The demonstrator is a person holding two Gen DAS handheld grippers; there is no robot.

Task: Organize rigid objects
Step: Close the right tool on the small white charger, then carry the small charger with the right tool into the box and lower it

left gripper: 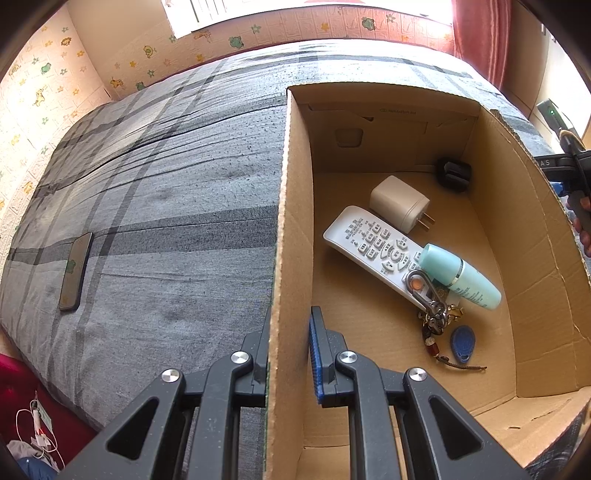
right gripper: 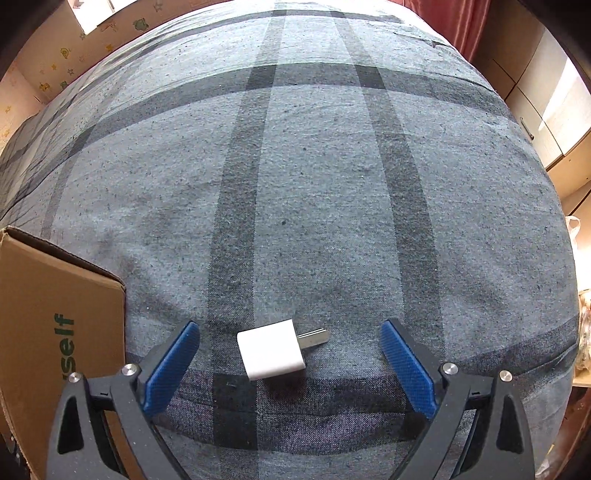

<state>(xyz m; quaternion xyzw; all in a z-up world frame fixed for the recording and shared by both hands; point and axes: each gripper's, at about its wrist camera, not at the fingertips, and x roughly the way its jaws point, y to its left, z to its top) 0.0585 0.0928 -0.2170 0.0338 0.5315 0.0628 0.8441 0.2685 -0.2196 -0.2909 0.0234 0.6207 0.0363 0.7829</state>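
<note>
White plug adapter (right gripper: pixel 270 350) flat on plaid bed; remote (left gripper: pixel 373 247), tube (left gripper: pixel 460 275) in box (left gripper: pixel 291 221)

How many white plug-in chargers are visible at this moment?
2. One white charger lies inside the cardboard box, beside the remote. Another charger lies on the bedspread between the right gripper's open fingers.

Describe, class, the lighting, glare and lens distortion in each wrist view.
Left wrist view: the window is blown out to white and the cardboard box walls curve. Right wrist view: the plaid bedspread bulges like a dome; the white charger looks sharp and evenly lit.
</note>
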